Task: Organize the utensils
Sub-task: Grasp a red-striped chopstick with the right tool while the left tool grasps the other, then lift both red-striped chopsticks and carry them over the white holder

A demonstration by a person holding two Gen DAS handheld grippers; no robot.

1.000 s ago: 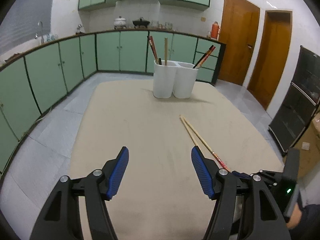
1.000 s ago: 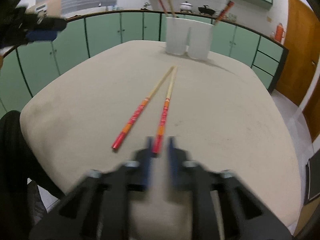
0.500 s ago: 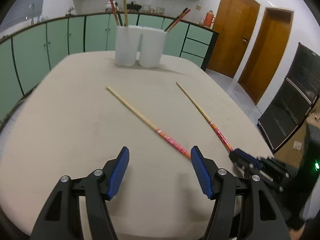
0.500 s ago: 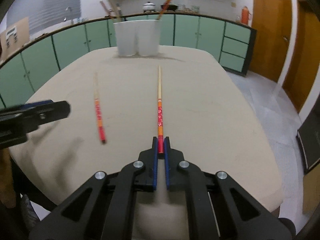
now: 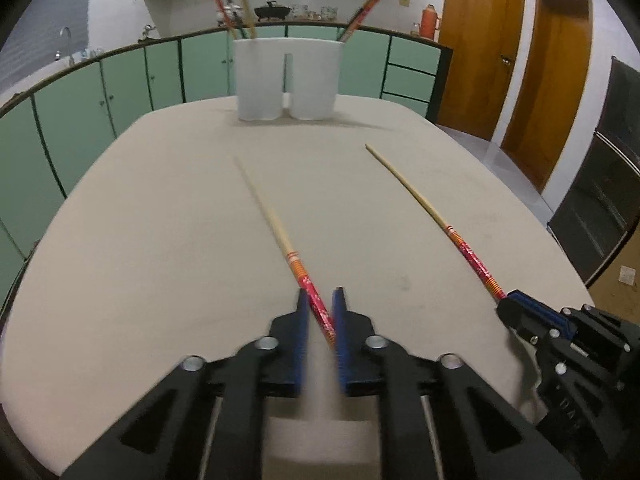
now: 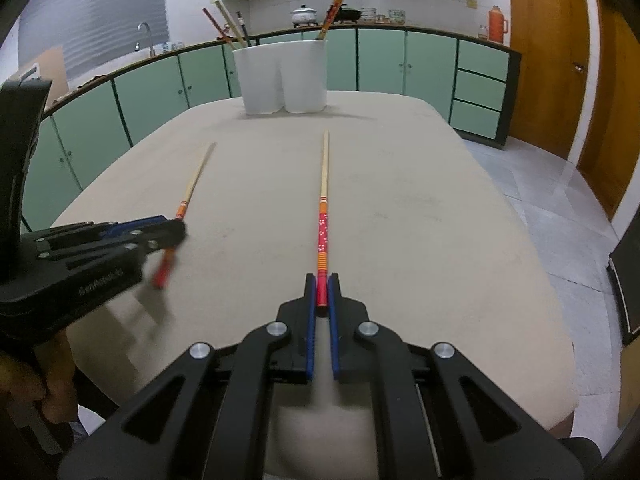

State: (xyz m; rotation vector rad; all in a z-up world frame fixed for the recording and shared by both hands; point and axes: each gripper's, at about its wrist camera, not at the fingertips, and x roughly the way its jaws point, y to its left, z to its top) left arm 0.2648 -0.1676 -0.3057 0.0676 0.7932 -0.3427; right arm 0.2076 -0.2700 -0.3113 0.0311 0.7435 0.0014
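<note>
Nearest, the left gripper (image 5: 320,312) is seen with its jaws just drawn in around the red painted end of the left chopstick (image 5: 280,232). The frame is blurred here, but the stick lies between the blue pads and the gap is nearly gone, so it is judged gripped. The right gripper (image 6: 322,294) is clenched on the red end of the right chopstick (image 6: 323,200), the pads pressed to it on both sides.

Both sticks lie flat on the beige surface (image 5: 160,240), well apart, bare wooden tips pointed away toward the holder. They are judged very light, stiff and thin. The lacquered red part is likely slick, so a pinch near the very end may let the stick pivot or droop. A hold slightly further up the painted section would be steadier. Little force is needed, and breakage is judged unlikely.

Further off, near the far edge of the surface, a white twin-cup holder (image 6: 280,76) stands upright. In its left cup several sticks are held, red, pale wood and a dark one, all leaning. In its right cup what looks like one red and orange pair is held, tilted to the right. Room is judged left in both cups. Which cup suits the red pair cannot be told for certain, though the right cup's sticks look closest in colour.
</note>
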